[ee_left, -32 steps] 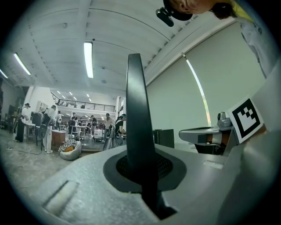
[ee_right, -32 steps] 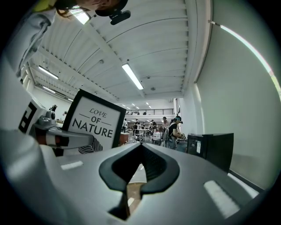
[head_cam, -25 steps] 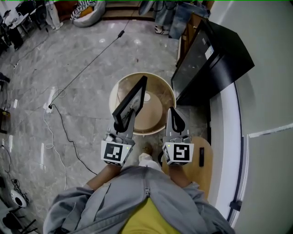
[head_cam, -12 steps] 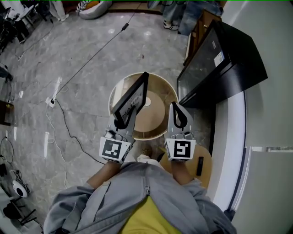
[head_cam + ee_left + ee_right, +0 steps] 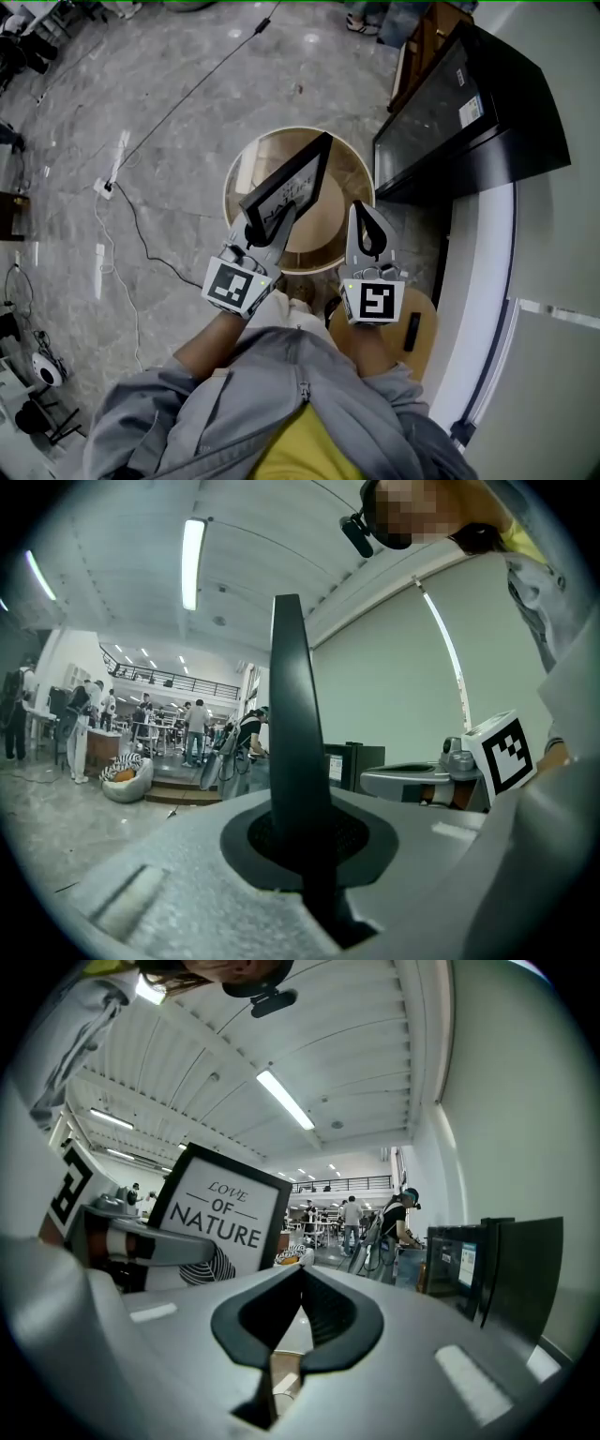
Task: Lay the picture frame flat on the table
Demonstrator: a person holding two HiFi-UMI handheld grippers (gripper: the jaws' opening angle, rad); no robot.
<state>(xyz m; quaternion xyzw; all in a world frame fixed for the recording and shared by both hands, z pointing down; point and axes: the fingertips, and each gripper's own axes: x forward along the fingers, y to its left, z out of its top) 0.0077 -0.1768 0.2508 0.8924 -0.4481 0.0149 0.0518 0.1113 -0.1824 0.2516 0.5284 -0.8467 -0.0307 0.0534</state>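
At centre, over round wooden table (image 5: 298, 130): left gripper (image 5: 255, 232) clamps edge of black-rimmed rectangular picture frame (image 5: 292, 186), tilted; right gripper (image 5: 367, 240) closed, empty. Frame likely light, stiff, fragile; hold rim.

The frame (image 5: 291, 183) is matt black around a white paper print. The round surface (image 5: 328, 232) looks like smooth pale wood. Around it, the floor (image 5: 169, 187) is glossy grey stone. The left tool (image 5: 254, 232) and right tool (image 5: 367, 236) are matt grey plastic.

I count one black-edged picture frame (image 5: 292, 183), one round pale wooden table (image 5: 328, 234), two grey handheld tools, the left gripper (image 5: 267, 225) and the right gripper (image 5: 364, 214), one black glass-fronted cabinet (image 5: 469, 103) and one small round wooden stool (image 5: 427, 314).
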